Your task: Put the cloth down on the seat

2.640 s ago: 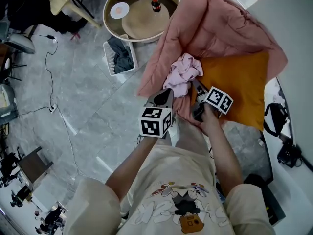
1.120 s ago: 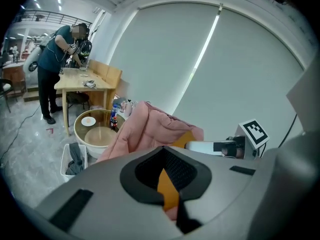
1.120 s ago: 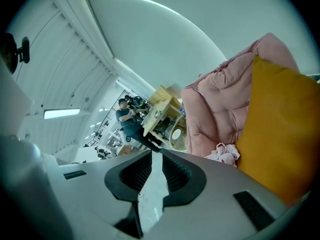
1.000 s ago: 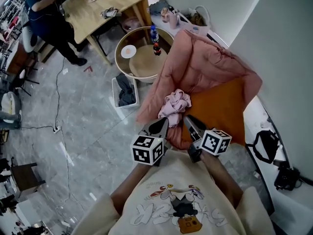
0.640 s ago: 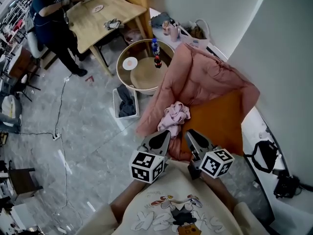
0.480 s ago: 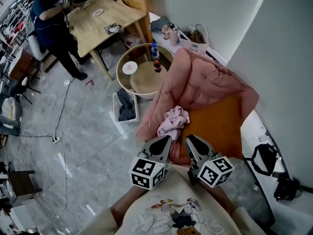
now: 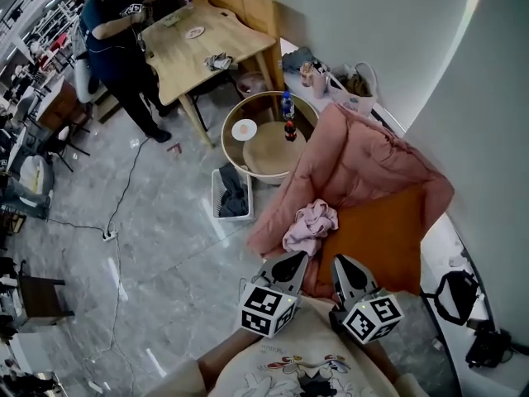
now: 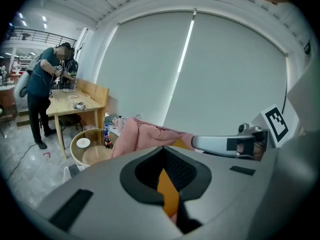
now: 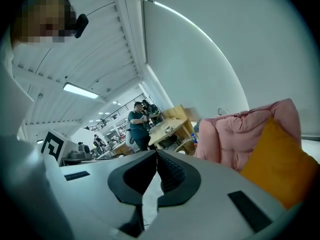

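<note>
Pink cloth (image 7: pixel 310 226) on seat (image 7: pixel 384 238), beyond closed left hand-held gripper (image 7: pixel 297 257), closed right hand-held gripper (image 7: pixel 339 260)

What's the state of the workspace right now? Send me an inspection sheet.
Surface: seat hidden under a pink quilt; orange cushion on it.
Job's things: pink cloth lies crumpled on the quilt beside the cushion, free of both grippers.
Clutter: white basket of dark clothes on the floor; round table with two bottles; black bag.
Grippers: left gripper shut, empty; right gripper jaws have just closed, nothing between them.
Cables: power strip with its cable on the floor.
Surroundings: a person stands at a wooden table.
</note>
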Demonstrator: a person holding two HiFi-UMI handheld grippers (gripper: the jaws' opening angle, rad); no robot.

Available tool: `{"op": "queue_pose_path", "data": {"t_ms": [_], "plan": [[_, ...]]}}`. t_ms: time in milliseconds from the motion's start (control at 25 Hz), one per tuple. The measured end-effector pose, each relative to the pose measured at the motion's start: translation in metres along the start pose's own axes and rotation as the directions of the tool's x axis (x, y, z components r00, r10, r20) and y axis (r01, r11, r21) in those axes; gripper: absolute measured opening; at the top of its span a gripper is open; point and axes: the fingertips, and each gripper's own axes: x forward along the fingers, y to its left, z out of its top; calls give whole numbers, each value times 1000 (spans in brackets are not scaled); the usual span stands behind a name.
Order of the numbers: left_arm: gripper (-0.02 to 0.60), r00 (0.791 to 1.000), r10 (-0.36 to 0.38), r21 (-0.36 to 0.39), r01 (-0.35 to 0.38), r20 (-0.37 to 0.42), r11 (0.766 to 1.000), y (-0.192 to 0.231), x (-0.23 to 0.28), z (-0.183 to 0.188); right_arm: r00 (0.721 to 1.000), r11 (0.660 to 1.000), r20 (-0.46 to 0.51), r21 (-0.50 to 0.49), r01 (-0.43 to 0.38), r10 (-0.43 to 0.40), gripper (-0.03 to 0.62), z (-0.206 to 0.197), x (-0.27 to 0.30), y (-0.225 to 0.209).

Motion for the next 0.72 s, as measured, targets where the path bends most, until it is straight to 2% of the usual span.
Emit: {"op": "queue_pose_path", "data": {"t_ms": [360,720], "plan": [[5,999,30,-12,-30,16,999,8,-11,1,1000,999,-5,-16,-30,29,23,0,5,11],[5,999,52,-20,-51,7,998,9,-18,-5,999,999,-15,16,-35,35,23,-9,3,11]]}}
